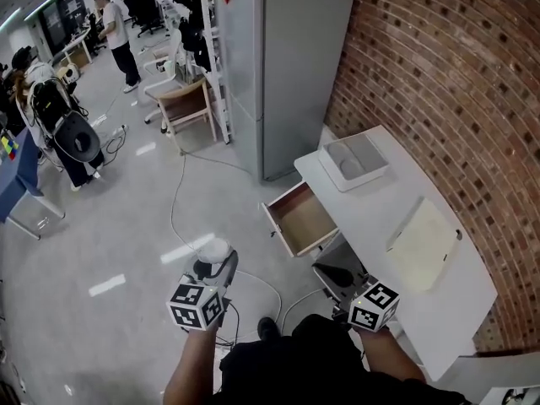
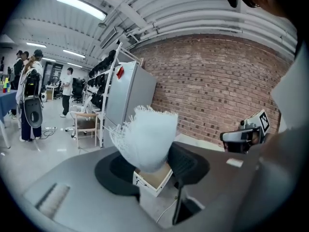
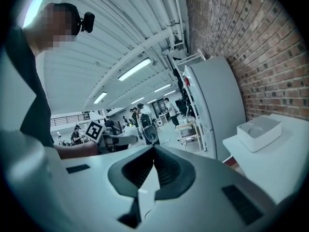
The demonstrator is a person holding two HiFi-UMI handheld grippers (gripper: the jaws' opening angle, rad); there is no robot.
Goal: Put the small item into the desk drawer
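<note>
Clamping the frilly white small item [image 2: 145,137] between its jaws, the left hand-held gripper [image 2: 152,166] is hovering short of the already open desk drawer [image 1: 301,218], so placing is not yet done, while the right hand-held gripper [image 3: 154,170] is idling with jaws together, empty.

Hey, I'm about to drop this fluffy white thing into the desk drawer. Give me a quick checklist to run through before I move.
1. Small white frayed fluffy item held in the left gripper: ok, it sits between the jaws.
2. Wood-lined desk drawer open: ok, pulled out from the white desk.
3. Drawer inside free: ok, it looks empty in the head view.
4. Left gripper above the drawer: not ok, it is off to the drawer's left, over the floor.
5. Right gripper out of the way: ok, shut, empty, near the desk's near edge.
</note>
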